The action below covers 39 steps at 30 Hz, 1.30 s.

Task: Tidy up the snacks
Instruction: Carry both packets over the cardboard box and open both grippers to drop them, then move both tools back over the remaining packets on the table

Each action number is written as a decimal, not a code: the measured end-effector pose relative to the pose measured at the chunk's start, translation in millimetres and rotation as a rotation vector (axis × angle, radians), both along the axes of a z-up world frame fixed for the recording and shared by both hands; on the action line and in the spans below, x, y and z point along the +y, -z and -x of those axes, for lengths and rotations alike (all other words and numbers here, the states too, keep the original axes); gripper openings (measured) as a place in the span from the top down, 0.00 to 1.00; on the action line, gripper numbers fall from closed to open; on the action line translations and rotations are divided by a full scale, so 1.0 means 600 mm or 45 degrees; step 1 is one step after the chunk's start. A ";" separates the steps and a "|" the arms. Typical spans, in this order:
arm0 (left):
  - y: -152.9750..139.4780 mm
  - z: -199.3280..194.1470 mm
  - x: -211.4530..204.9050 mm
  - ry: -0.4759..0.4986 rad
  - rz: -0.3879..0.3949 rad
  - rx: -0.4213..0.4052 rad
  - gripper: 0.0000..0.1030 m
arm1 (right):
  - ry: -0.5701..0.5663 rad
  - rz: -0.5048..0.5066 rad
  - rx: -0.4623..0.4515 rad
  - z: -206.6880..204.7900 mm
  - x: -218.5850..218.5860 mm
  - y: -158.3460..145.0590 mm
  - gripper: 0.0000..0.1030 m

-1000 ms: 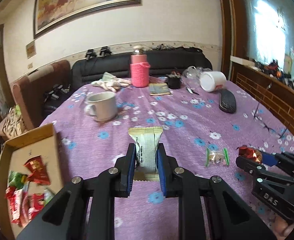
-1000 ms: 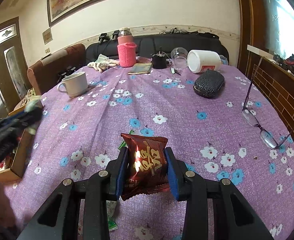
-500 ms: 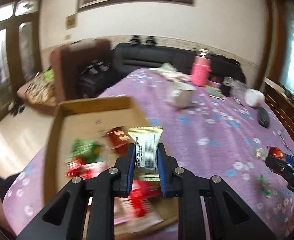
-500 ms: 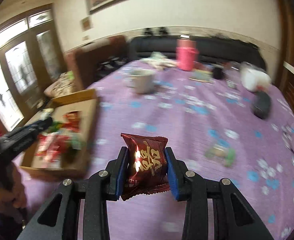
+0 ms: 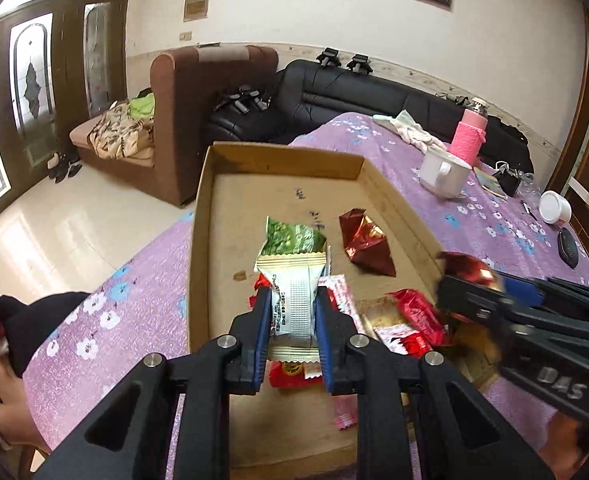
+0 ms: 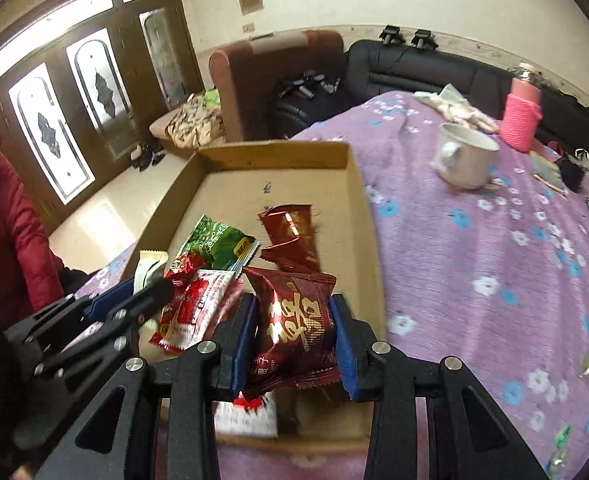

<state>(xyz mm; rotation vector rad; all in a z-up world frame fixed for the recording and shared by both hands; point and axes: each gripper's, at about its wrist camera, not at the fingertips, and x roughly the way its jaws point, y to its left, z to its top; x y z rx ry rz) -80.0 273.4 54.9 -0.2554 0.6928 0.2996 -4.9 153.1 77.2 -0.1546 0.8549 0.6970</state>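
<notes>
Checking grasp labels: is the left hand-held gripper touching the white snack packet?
Touching. The left wrist view shows the left hand-held gripper with both blue pads pressed against the sides of the white snack packet.

On the side of my right tool (image 5: 460, 280), just right of my left tool (image 5: 292, 312), raised letters read "DAS", perhaps with a letter before them lost in blur. The dark red packet (image 6: 298, 324) clamped in my right tool carries large gold characters I cannot make out. Handwritten marks on the floor of the cardboard box (image 5: 254, 192) ahead are too faint to read.
</notes>
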 end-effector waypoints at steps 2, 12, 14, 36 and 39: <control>0.005 -0.001 0.000 0.006 0.010 0.008 0.80 | 0.005 0.011 0.014 -0.006 0.008 0.010 0.60; -0.004 0.003 -0.006 0.032 0.034 -0.020 0.65 | 0.029 -0.127 0.039 -0.020 -0.029 -0.019 0.56; -0.009 0.006 -0.009 0.033 0.027 -0.032 0.63 | 0.052 -0.165 0.036 -0.022 -0.051 -0.029 0.56; -0.046 -0.030 -0.239 0.441 -0.046 0.026 0.61 | 0.687 -0.277 0.144 -0.095 -0.540 0.011 0.53; -0.035 -0.046 -0.323 0.643 0.023 0.104 0.59 | 0.722 -0.325 0.178 -0.099 -0.562 0.014 0.53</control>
